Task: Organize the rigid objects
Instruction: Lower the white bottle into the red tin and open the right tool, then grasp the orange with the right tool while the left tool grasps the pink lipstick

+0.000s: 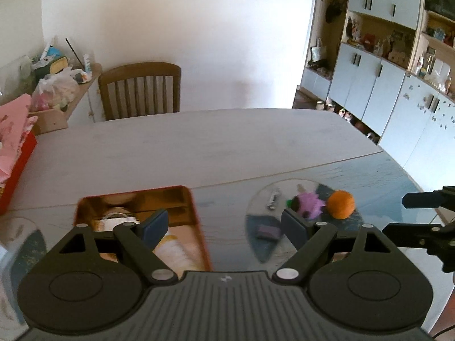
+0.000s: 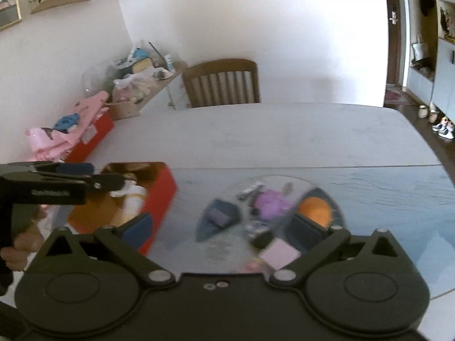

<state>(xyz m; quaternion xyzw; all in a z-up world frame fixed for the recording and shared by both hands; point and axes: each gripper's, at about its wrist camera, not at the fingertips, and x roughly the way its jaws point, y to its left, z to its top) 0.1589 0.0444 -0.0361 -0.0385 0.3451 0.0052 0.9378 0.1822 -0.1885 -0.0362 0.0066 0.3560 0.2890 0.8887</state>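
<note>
The desk is bare across its far half; the task's things all sit at the near edge. Biggest there is the orange-red box, lid off, w/ whitish items already inside, on the left. To its right, apart from it, lies a round clear tray holding the loose bits: an orange ball at its right side, a spiky purple toy just beside the ball, a small dark-purple block nearer the box side, a thin silver piece toward the far rim, and a pale pink square at the near rim, seen only from the right wrist.

Left hand-held gripper: jaws wide, nothing btwn the pads, hanging over the gap btwn box and tray. Right hand-held gripper: jaws at full spread, also empty, above the tray. No item is in either grip.

Step, as I read it: btwn picks, both tools free, choosing the next piece from the tray for the box. Next move prob. needs one gripper lowered onto a single item. The ball is round and could roll out of a loose pinch, so centre the pads on it; the flat block and square need pads down at tray level. Blur in the right view hides finer detail.
</note>
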